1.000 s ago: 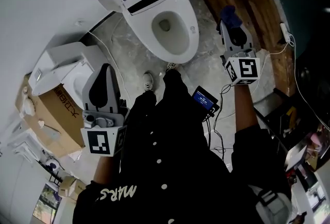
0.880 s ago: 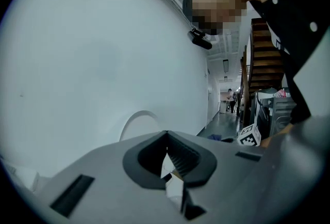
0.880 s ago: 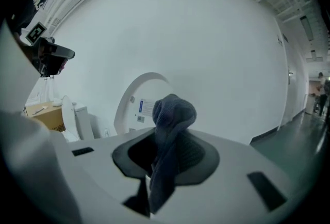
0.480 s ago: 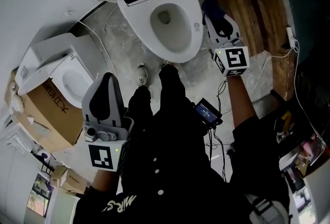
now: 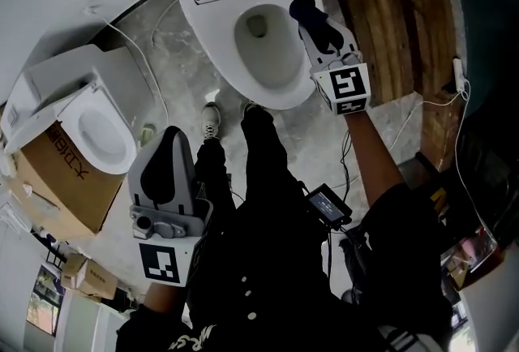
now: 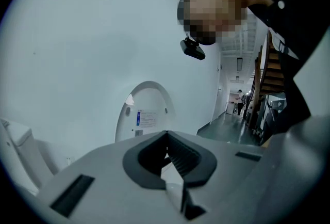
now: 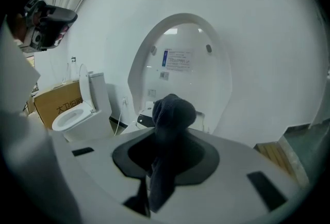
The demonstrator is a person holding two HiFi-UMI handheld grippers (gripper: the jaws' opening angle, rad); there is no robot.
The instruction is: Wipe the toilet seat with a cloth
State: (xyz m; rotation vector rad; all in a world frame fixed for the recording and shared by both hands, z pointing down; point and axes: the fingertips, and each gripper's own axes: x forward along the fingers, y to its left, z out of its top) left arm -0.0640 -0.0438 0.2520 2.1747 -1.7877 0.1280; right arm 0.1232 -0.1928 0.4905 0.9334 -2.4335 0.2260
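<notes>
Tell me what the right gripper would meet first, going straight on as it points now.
Probably the raised toilet lid, near its hinge; the gripped cloth would touch first. Depth unclear.

Not home bathroom; looks like test or display space. Toilet (image 5: 272, 95) with raised lid stands on marble-look floor (image 5: 174, 58) against bare white wall (image 5: 49, 2). Second toilet (image 5: 89, 131) stands beside cardboard box (image 5: 61, 180). Loose cables (image 5: 422, 103) trail past raised wooden platform (image 5: 389, 10). Left gripper view: long corridor (image 6: 232, 125), staircase (image 6: 268, 70).
</notes>
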